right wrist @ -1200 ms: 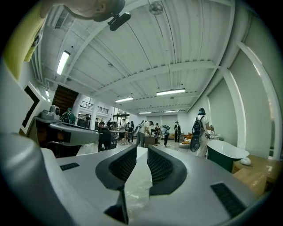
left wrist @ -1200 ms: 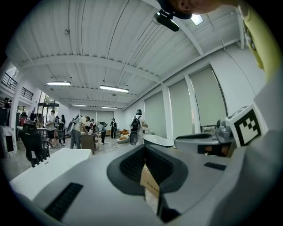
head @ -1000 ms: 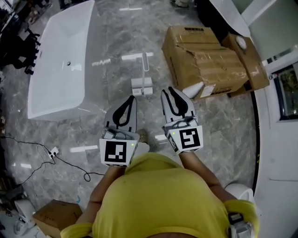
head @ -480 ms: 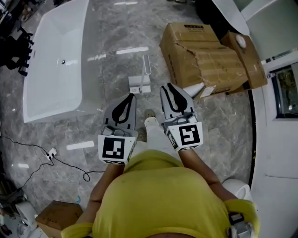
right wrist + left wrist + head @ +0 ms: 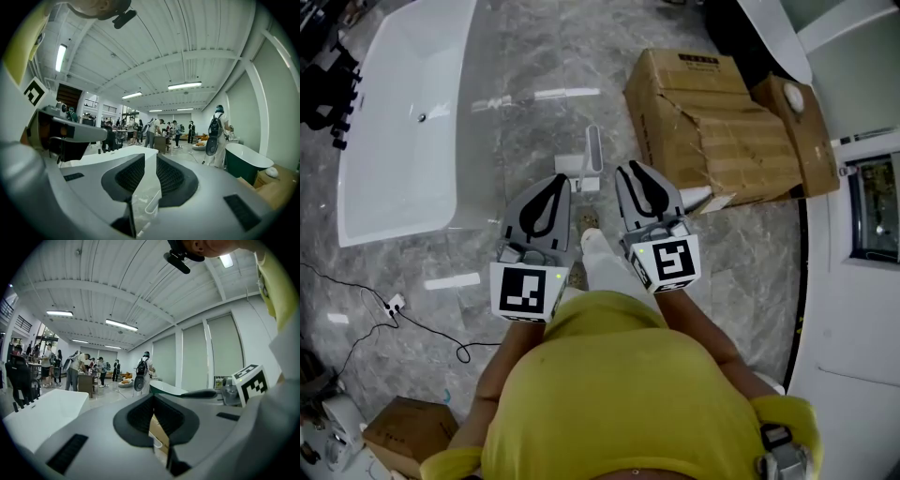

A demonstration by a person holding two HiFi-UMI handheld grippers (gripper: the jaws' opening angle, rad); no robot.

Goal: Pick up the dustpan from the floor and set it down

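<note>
Floor (image 5: 520,103): grey marble, glossy.

Bathtub (image 5: 398,122): white, freestanding, along the left edge of the floor in the head view.

Cable (image 5: 422,323): black, looped on the floor near the tub, running from a small white plug block.

Small carton (image 5: 398,436): brown, at the floor's near left corner.

My left hand-held gripper (image 5: 561,181): held about level over the floor, marker cube toward me. The jaws stand a narrow slit apart with nothing between them; only brown cardboard shows through the gap.

Dustpan (image 5: 589,167): white, lying on the floor with its long handle pointing away from me. It sits between the tub and the large box, just ahead of both gripper tips and touched by neither.

My shoe (image 5: 592,242): pale, on the floor below and between the two grippers.

My right hand-held gripper (image 5: 625,170): level, parallel to the left one. The jaws are slightly apart and empty; floor shows through the gap.

Large cardboard box (image 5: 712,122): brown and dented, at the right, with a second, smaller box against its right side.
</note>
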